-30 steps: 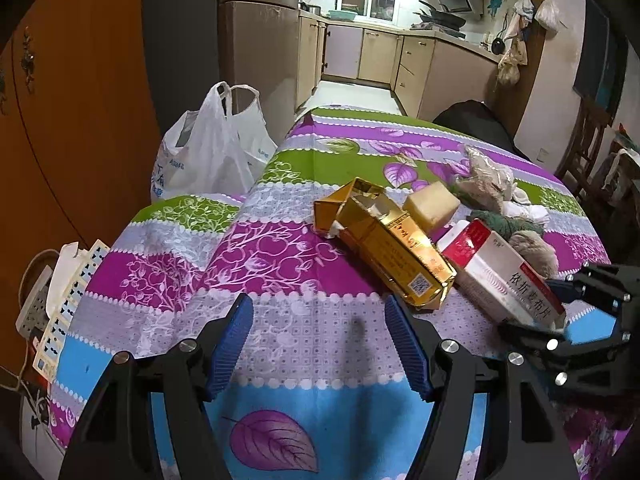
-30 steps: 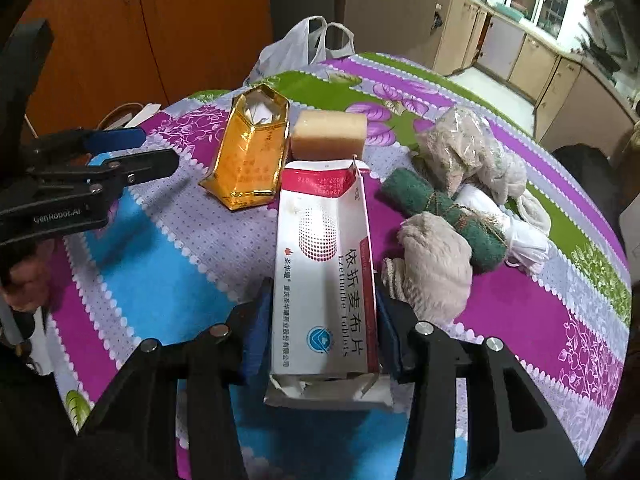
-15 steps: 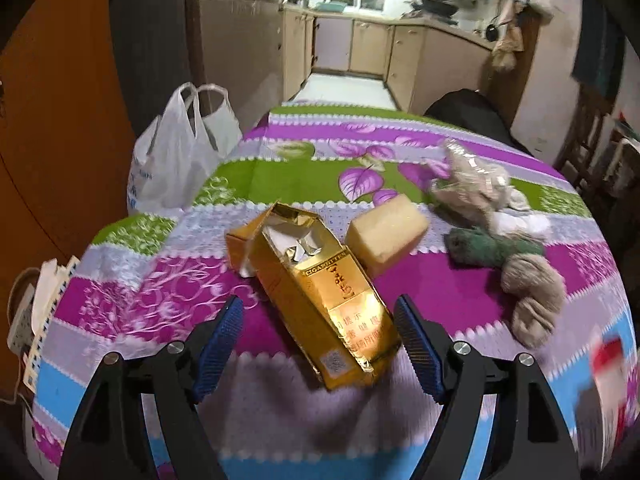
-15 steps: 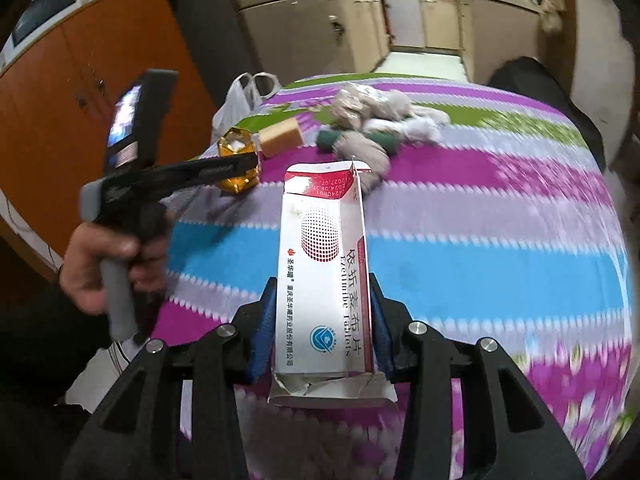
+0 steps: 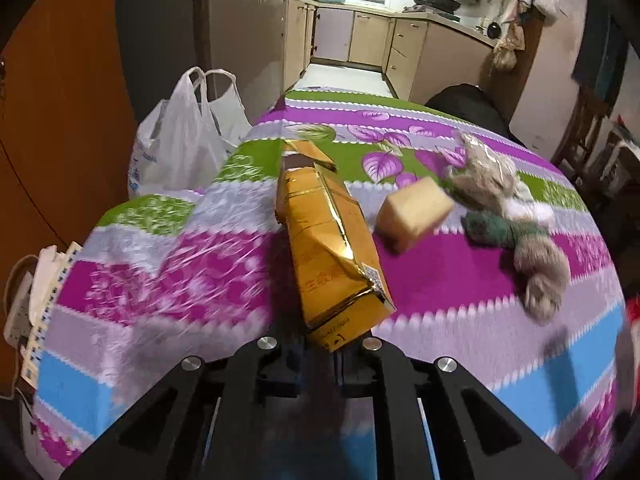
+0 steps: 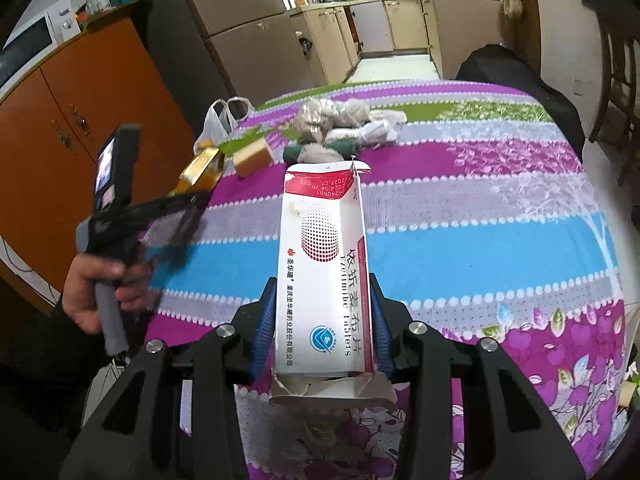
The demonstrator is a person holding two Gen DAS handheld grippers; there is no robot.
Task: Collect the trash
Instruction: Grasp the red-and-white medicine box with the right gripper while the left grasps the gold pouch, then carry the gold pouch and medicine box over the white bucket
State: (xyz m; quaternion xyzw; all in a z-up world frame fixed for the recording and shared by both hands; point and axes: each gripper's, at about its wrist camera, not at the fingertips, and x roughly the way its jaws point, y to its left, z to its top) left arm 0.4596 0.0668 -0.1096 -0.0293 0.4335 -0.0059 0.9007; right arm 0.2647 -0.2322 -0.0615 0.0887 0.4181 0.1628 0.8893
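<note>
On the striped, flower-printed tablecloth (image 5: 460,308) the pickup step is under way for both hands. The left gripper (image 5: 320,356) has just been closing, and its jaws now stand nearly together on the near end of the gold carton (image 5: 332,248), which is crumpled where they bite. The carton stands out from the jaws toward the far edge of the table; motion blur makes it hard to say whether its far end has left the cloth. The right gripper (image 6: 324,332) is clamped on the white and red medicine box (image 6: 324,264), blue pads pressed to its two long sides, the torn bottom flap hanging below the jaws and the box held clear above the cloth.

Both pieces of trash are therefore in hand, so the collecting is partly done. What remains on the table is a tan block (image 5: 414,212), possibly a sponge, and a pile of rags (image 5: 508,216) beside it, all well apart from either gripper.

The likely destination is the white plastic bag (image 5: 180,148) standing just off the far left edge of the table. The next move calls for carrying the carton over that edge and above the bag's mouth, keeping the squeeze firm because the thin card may slip, then parting the jaws. The box would need to follow the same way.
</note>
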